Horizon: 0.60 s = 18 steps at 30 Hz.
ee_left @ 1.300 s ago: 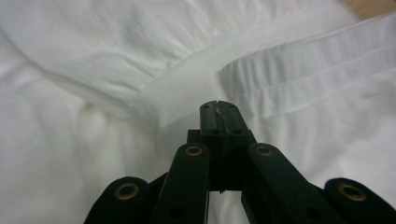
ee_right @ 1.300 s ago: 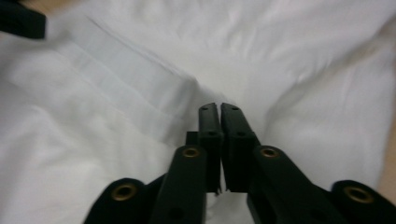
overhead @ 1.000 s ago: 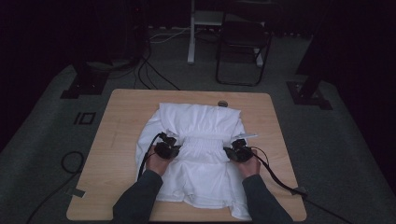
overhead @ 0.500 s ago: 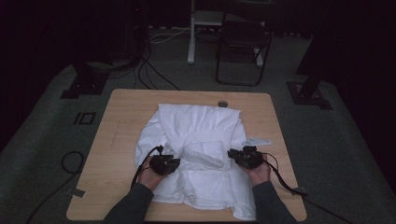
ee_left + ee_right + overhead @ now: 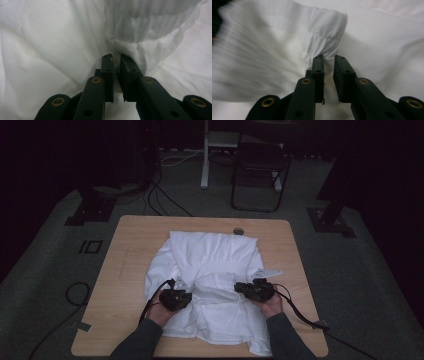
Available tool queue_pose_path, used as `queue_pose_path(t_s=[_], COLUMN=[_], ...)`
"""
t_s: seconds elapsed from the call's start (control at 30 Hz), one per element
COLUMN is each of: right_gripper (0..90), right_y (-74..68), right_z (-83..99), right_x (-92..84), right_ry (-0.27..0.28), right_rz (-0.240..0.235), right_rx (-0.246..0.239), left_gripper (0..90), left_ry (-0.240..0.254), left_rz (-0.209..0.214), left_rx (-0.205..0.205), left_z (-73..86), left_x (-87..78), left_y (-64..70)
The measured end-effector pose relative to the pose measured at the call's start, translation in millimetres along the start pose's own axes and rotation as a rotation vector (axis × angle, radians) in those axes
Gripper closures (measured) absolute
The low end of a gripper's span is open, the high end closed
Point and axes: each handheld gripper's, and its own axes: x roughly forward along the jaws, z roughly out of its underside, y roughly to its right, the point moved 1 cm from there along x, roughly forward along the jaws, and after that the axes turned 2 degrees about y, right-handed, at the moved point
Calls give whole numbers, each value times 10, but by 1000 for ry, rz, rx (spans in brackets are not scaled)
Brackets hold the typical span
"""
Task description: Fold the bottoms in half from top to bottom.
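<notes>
A white garment (image 5: 210, 285) lies spread over the middle of the wooden desk (image 5: 125, 250), crumpled and partly folded, with a gathered band of cloth running across it between the person's 2 hands. Its near hem comes close to the desk's front edge.

The left claw (image 5: 186, 292) sits on the garment at the left end of that band. In the left gripper view its jaws stand a narrow slit apart and have just been opening; a bunched fold of cloth (image 5: 140, 47) touches the tip of 1 jaw, but nothing is pinched in the slit itself.

The right claw (image 5: 241, 287) rests at the band's right end. In the right gripper view its jaws stand slightly apart too, having just eased open, with the gathered band (image 5: 324, 40) right in front of the tips and no cloth pressed between the pads.

A black cable (image 5: 295, 307) trails from the right claw toward the desk's right edge. A small round thing (image 5: 238, 230) lies at the far edge. Beyond the desk a chair (image 5: 260, 175) stands on the dim floor.
</notes>
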Motion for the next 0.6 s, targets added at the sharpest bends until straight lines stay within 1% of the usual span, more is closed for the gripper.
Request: queue_pose_path(t_s=[0.03,0.07,0.1,0.13,0.17,0.23,0.3,0.37,0.4,0.43,0.47,0.5,0.53,0.57,0.6], right_gripper=[758,749,745,742,742,746,749,750,753,757,762,765,766,764,759], right_y=[-33,-61,-74,-76,-53,8,96,156,195,235,277,313,352,376,392], right_z=[12,23,26,25,12,-11,-55,-93,-113,-136,-158,-181,-200,-214,-221], right_x=[-54,-105,-138,-176,-211,-227,-198,-140,-91,-34,23,79,134,183,235], right_ry=[14,22,29,31,24,15,9,10,2,-9,-13,-12,-13,-13,-17], right_rz=[-36,-54,-53,-35,8,78,145,163,185,207,218,223,214,198,164], right_rx=[-10,-35,-48,-52,-51,-40,0,20,31,42,51,68,82,89,84], left_gripper=[808,797,786,778,767,755,744,742,742,742,742,743,743,743,746], left_ry=[3,10,20,38,50,75,113,137,146,142,137,129,121,107,97], left_rz=[2,6,11,7,2,-21,-37,-44,-36,-27,-20,-1,18,36,49], left_rx=[6,4,-7,-16,-24,-34,-53,-68,-79,-81,-80,-78,-75,-63,-53], left_z=[15,23,25,12,-5,-80,-197,-303,-360,-412,-454,-484,-502,-506,-495], left_x=[-18,-33,-59,-87,-98,-108,-87,-42,-3,42,91,139,184,231,258], left_y=[13,15,8,-10,-19,-56,-103,-138,-155,-165,-164,-157,-138,-104,-75])
